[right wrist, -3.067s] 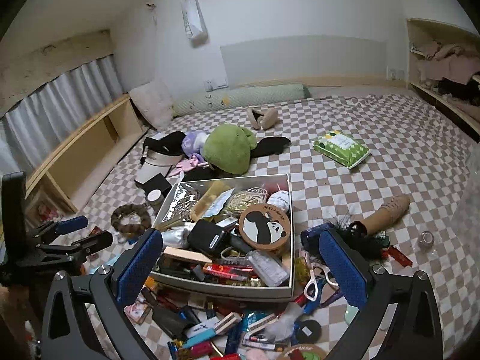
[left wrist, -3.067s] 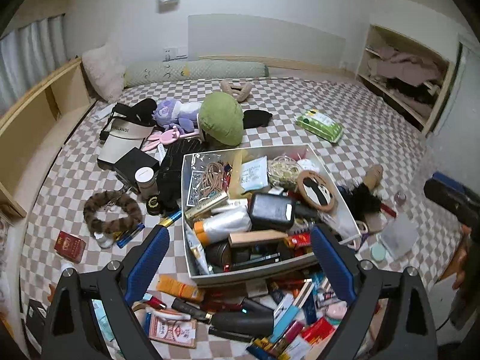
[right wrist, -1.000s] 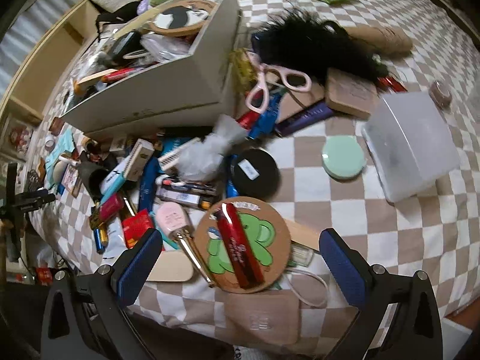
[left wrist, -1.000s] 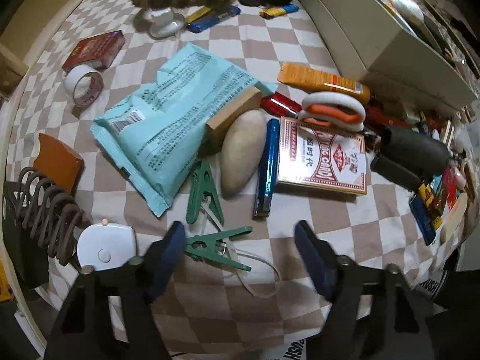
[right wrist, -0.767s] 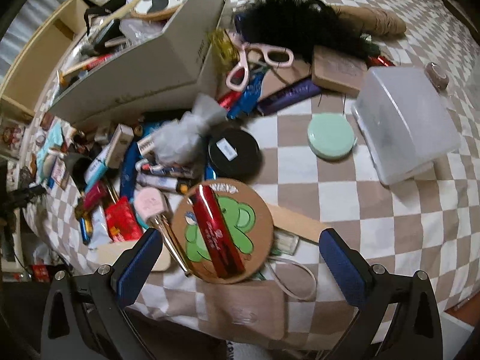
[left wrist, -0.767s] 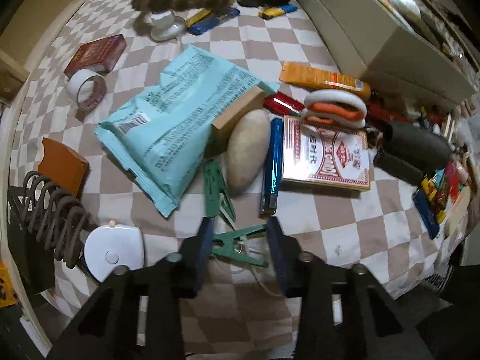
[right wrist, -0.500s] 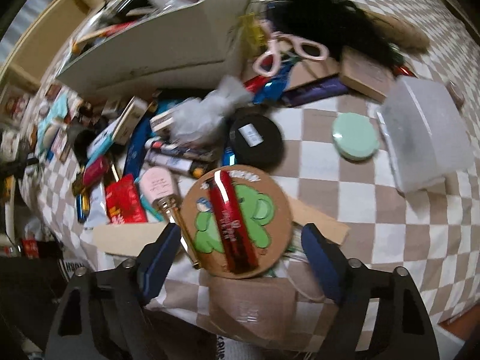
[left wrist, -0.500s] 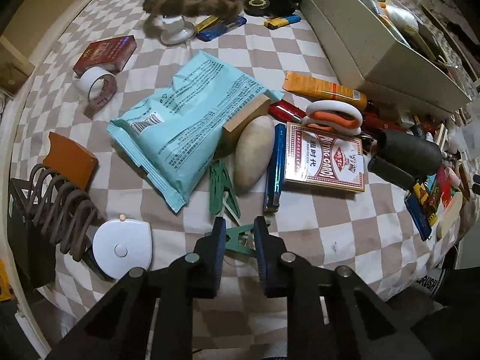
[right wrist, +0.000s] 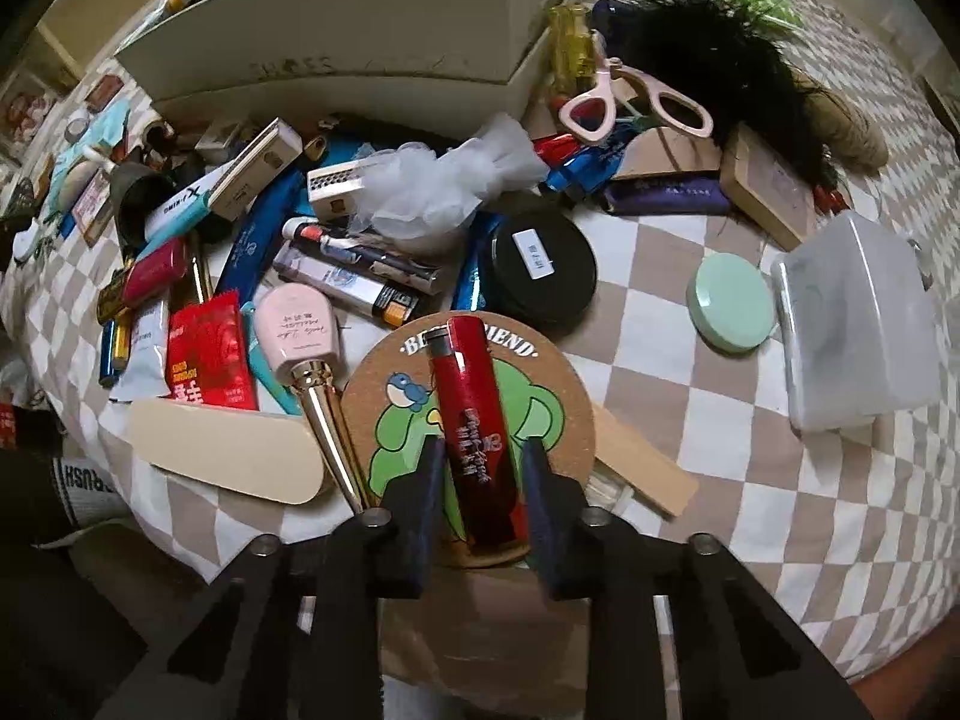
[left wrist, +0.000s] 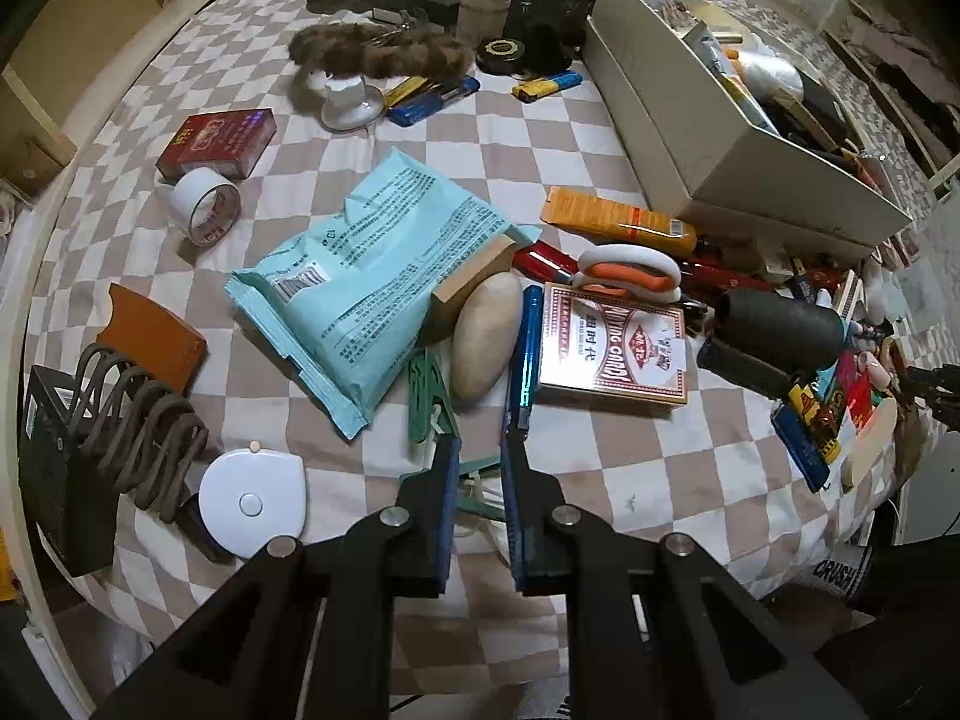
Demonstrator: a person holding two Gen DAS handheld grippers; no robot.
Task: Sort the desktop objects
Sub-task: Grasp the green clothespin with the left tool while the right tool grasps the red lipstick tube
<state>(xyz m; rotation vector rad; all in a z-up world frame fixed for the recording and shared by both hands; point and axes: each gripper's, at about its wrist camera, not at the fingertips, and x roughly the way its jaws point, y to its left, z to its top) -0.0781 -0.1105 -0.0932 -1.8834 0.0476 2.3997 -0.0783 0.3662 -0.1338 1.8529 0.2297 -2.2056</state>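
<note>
In the left wrist view my left gripper (left wrist: pixel 479 450) is shut on a green clothespin (left wrist: pixel 474 483) lying on the checked cloth; a white cord trails from it. A second green clothespin (left wrist: pixel 426 390) lies just ahead, beside a teal packet (left wrist: pixel 372 264). In the right wrist view my right gripper (right wrist: pixel 482 447) is shut on a red tube with a silver cap (right wrist: pixel 474 414), which lies on a round cork coaster with a green frog (right wrist: pixel 558 372). The white box (right wrist: pixel 360 30) full of items stands further back and also shows as the white box (left wrist: pixel 720 138).
Clutter crowds both views: a card box (left wrist: pixel 612 348), tape roll (left wrist: pixel 204 204), white tape measure (left wrist: pixel 252 504), black round tin (right wrist: pixel 540 270), mint lid (right wrist: pixel 732 303), translucent case (right wrist: pixel 858 324) and pink scissors (right wrist: pixel 630 102). The cloth's edge drops off just below both grippers.
Both grippers came down from above the box to the cloth. The left jaws closed on the green clothespin. The right jaws narrowed around the red tube.
</note>
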